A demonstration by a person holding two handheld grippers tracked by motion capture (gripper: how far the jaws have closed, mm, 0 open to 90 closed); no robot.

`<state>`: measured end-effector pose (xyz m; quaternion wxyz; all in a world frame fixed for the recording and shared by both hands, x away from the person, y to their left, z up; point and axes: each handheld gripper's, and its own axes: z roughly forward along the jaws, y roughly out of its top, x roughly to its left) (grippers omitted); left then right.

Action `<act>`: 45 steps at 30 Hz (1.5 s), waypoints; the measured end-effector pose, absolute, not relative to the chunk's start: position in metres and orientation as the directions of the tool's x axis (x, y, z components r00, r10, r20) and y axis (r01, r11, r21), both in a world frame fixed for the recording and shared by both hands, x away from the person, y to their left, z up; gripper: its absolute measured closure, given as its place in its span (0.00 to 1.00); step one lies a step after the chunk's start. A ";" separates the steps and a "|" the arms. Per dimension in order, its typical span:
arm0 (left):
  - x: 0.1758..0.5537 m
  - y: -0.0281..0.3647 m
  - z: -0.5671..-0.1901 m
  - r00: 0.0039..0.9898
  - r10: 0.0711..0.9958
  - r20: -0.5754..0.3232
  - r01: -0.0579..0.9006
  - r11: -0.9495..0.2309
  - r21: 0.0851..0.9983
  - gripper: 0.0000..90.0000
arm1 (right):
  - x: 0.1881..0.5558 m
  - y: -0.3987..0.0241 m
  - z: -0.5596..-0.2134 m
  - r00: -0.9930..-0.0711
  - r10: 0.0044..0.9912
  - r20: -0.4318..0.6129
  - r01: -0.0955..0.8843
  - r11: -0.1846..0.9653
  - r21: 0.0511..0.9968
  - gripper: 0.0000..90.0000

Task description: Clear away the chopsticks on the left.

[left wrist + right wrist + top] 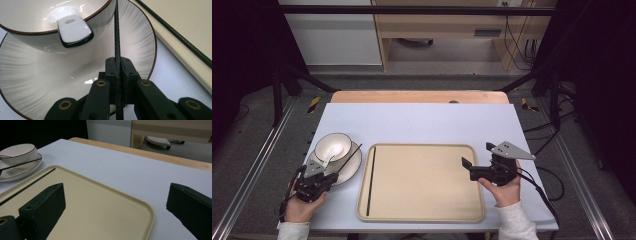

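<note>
Black, thin and stiff, a chopstick (116,37) is clamped in the left gripper (314,181), slanting over the plate (348,172) left of the tray (422,215); slippery, best pinched mid-length; the right gripper (474,167) is held apart over the tray's right edge.

One tray (422,182) lies on the tabletop (422,125), and beside it stands one plate (349,170) carrying one bowl (333,146) with one white spoon (74,31) in it. There are two black chopsticks: one (371,182) lies on the tray along its left edge, and the other (117,50) is clamped between the fingers (126,75) of the left gripper (314,181) over the plate. That makes two grippers in all, the right gripper (489,167) being the second, each held in one hand.
</note>
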<state>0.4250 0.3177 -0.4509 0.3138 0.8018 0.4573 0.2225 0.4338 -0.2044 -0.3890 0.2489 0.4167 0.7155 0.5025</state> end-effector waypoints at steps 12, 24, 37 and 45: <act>0.417 0.299 -0.443 0.478 0.876 0.067 0.572 -0.368 0.733 0.94 | 0.433 -0.207 -0.387 -0.525 0.849 0.062 0.341 0.143 0.929 0.03; 0.410 0.277 -0.439 0.457 0.888 0.045 0.566 -0.330 0.755 0.94 | 0.432 -0.207 -0.386 -0.523 0.850 0.064 0.340 0.139 0.930 0.03; 0.401 0.255 -0.438 0.416 0.909 0.023 0.547 -0.271 0.792 0.94 | 0.432 -0.207 -0.386 -0.524 0.849 0.065 0.339 0.138 0.930 0.03; 0.395 0.240 -0.435 0.411 0.912 0.008 0.521 -0.242 0.819 0.94 | 0.432 -0.208 -0.386 -0.524 0.849 0.067 0.336 0.134 0.932 0.03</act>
